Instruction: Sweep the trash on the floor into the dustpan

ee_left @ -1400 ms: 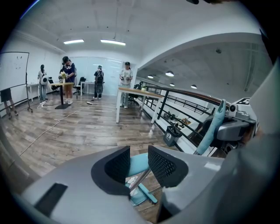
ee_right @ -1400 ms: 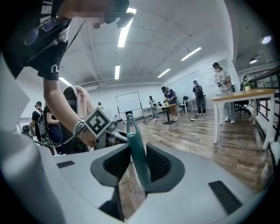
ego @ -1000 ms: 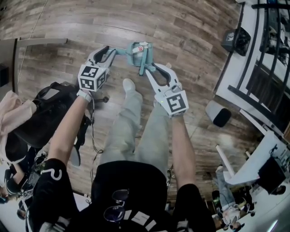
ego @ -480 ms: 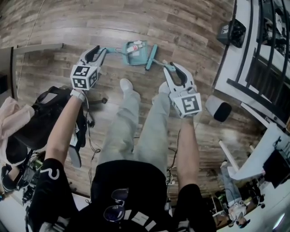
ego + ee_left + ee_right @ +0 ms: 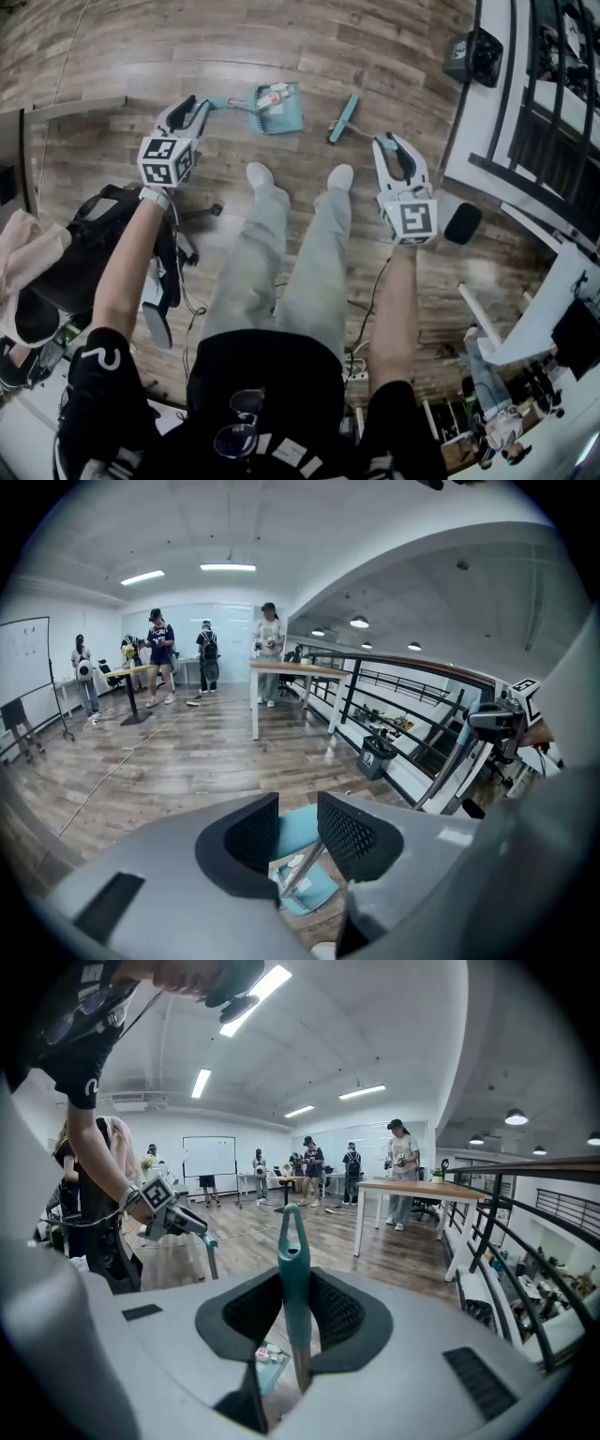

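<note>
A teal dustpan lies on the wooden floor ahead of my feet, with small red and white trash inside it. My left gripper is shut on the dustpan's thin handle, and the teal pan shows below the jaws. To the right, my right gripper is shut on the teal brush handle. The brush head hangs clear of the pan, to its right. From the right gripper view, the dustpan is low on the floor and the left gripper is at the left.
A black bag and cables lie on the floor at my left. A black bin, a black railing and white desk frames stand at the right. My shoes are just behind the dustpan. Several people stand far back.
The right gripper has drawn the brush out of the dustpan and away to the right. The dustpan with the trash stays with the left gripper, shifted slightly left.
</note>
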### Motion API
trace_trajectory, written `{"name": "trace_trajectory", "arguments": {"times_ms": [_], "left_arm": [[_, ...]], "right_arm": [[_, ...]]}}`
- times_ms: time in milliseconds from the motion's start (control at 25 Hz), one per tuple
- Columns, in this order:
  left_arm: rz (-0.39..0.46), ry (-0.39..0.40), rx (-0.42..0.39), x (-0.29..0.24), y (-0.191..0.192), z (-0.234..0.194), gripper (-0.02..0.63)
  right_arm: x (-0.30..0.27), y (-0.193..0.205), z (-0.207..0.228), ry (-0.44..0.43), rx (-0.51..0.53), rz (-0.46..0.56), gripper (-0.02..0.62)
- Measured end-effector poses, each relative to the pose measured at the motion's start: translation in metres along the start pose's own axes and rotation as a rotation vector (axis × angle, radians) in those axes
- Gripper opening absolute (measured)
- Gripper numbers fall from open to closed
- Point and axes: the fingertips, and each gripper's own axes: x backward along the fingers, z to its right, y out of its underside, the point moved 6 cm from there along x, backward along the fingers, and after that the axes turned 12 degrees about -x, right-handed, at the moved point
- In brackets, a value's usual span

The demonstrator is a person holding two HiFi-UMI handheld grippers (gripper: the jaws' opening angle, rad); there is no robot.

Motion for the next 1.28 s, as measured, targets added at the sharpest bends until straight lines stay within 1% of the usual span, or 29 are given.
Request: {"name": "trace_trajectory", "arguments": {"times_ms": [160, 280, 400, 520, 600, 720, 880, 960, 1280], "left_arm": [[-0.008, -0.001, -0.007, -0.002, -0.003, 0.002, 0.127], [-0.01, 0.002, -0.011, -0.002, -0.003, 0.001, 0.127], [-0.007, 0.003, -0.011, -0.002, -0.004, 0.002, 0.127], [-0.004, 0.001, -0.008, -0.004, -0.007, 0.003, 0.127], [-0.004, 0.002, -0.006, -0.004, -0.007, 0.005, 0.127], [0.001, 0.009, -0.011, -0.003, -0.007, 0.004, 0.127], [0.005, 0.012, -0.004, -0.001, -0.006, 0.003, 0.127], [0.009, 0.013, 0.001, -0.002, -0.005, 0.003, 0.127], [0.02, 0.022, 0.014, 0.0, -0.006, 0.003, 0.127]], "right_arm": [[0.015, 0.008, 0.017, 0.045, 0.016, -0.021, 0.084], [0.017, 0.023, 0.019, 0.059, 0.025, -0.065, 0.084], [0.015, 0.039, 0.017, 0.06, -0.013, -0.066, 0.086], [0.013, 0.051, 0.015, 0.09, -0.056, -0.073, 0.086], [0.013, 0.059, 0.009, 0.093, -0.059, -0.091, 0.087], [0.012, 0.062, -0.002, 0.067, -0.018, -0.123, 0.087], [0.004, 0.059, -0.013, 0.023, 0.006, -0.14, 0.089], [-0.004, 0.056, -0.021, -0.004, 0.012, -0.133, 0.089], [-0.048, 0.049, -0.065, -0.077, -0.019, -0.085, 0.097]]}}
